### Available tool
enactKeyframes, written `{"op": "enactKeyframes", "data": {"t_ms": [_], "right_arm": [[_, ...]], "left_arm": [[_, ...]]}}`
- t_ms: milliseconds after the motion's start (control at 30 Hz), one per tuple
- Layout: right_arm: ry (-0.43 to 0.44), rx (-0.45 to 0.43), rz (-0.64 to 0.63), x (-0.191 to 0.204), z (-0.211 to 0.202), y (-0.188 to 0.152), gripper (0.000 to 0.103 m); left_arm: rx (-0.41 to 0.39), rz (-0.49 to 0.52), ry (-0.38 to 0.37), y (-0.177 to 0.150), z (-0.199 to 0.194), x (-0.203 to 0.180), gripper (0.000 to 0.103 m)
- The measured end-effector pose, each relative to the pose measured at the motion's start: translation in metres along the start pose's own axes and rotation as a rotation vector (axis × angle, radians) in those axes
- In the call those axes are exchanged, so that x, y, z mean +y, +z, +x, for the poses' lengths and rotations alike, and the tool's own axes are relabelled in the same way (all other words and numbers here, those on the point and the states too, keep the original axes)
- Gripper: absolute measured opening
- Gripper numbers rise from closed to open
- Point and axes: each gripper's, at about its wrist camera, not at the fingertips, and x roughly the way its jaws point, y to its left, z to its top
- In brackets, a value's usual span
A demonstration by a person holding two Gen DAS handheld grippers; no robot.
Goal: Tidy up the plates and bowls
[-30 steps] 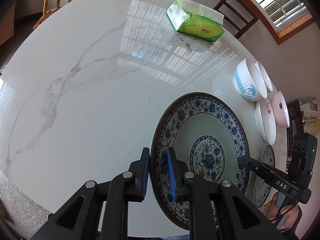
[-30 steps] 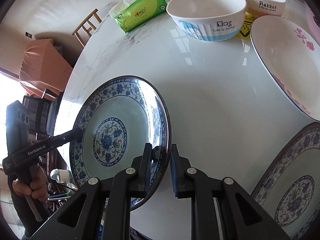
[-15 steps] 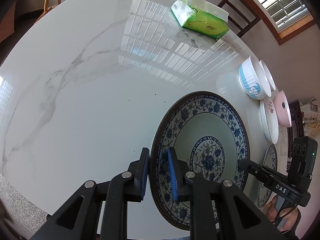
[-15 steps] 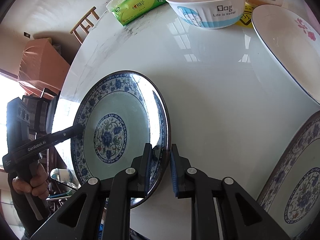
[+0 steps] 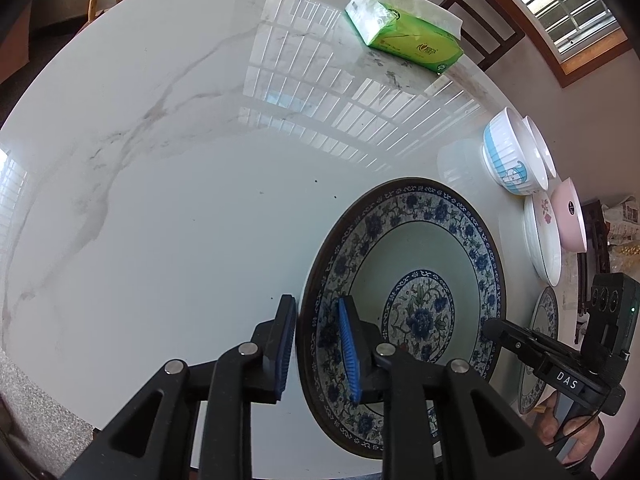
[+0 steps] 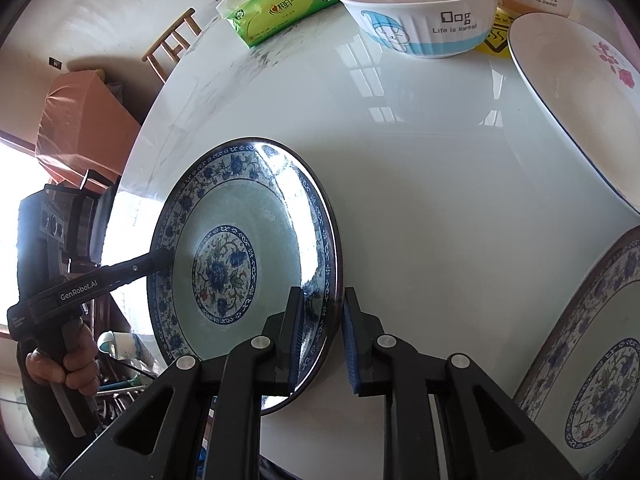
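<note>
White marble surface (image 5: 168,208): blue-floral plate (image 5: 420,280) being released, left gripper (image 5: 316,344) and right gripper (image 6: 320,340) fingers parted astride its rim; withdrawal judged next.

Plate (image 5: 420,240) on table (image 5: 180,200), bowls (image 5: 516,156) behind

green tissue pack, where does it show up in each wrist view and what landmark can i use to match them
Left wrist: the green tissue pack lies at upper right, on the far side of the white marble table.
Right wrist: the pack is at top centre-left, just left of the Dog bowl.
Shared landmark: the blue-and-white patterned plate, whose rim sits between both grippers' jaws.
</note>
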Motion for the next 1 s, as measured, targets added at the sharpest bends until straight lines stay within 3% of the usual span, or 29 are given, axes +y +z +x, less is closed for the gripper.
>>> {"op": "enactKeyframes", "data": {"t_ms": [100, 200, 433, 633, 1000], "right_arm": [[-0.003, -0.001, -0.008, 0.001, 0.0, 0.0, 0.023], [-0.013, -0.015, -0.016, 0.0, -0.003, 0.0, 0.031], [0.008, -0.056, -0.017, -0.01, -0.031, -0.001, 0.032], [0.01, -0.109, -0.032, -0.035, -0.073, -0.01, 0.033], [-0.006, -0.205, 0.044, -0.103, -0.143, -0.04, 0.033]], "left_arm": [[-0.012, -0.009, 0.018, 0.001, -0.003, 0.003, 0.029], [-0.035, -0.02, 0.04, 0.003, -0.01, 0.006, 0.044], [-0.096, -0.005, 0.051, 0.002, -0.035, -0.004, 0.046], [-0.11, 0.054, -0.014, -0.005, -0.045, -0.043, 0.046], [-0.041, 0.175, -0.229, -0.033, -0.027, -0.147, 0.046]]}}
